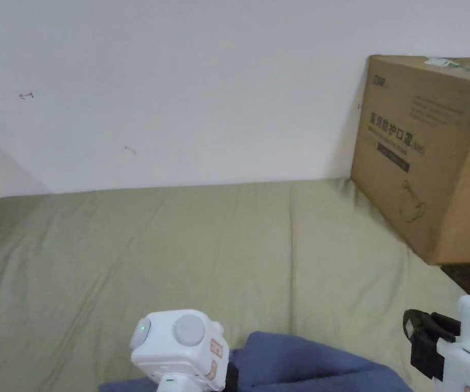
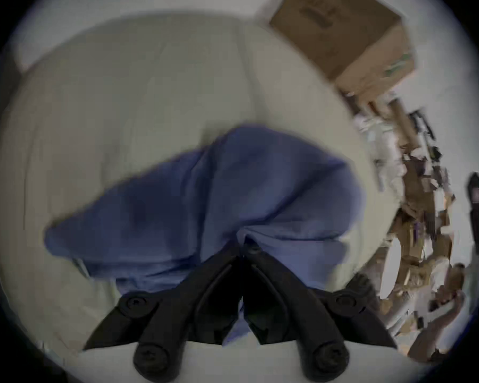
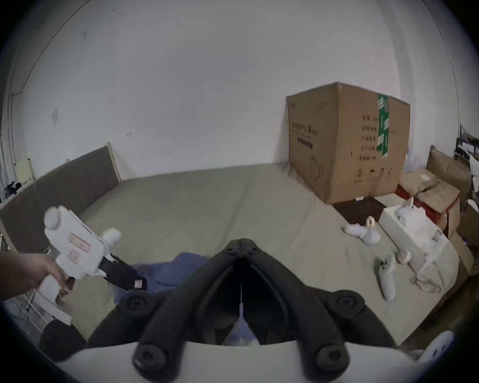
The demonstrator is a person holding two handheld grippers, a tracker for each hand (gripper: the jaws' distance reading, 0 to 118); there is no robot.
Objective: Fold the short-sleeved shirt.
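Left gripper (image 2: 242, 246) pinches bunched blue shirt (image 2: 205, 195).

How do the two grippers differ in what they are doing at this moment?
The left gripper has its jaws closed on a bunch of the blue shirt, with cloth gathered at the tips. The right gripper has its jaws closed too, tips together, with a sliver of blue cloth between them lower down. The left gripper tilts down toward the shirt; the right gripper looks level across the green sheet. Both have black jaws.
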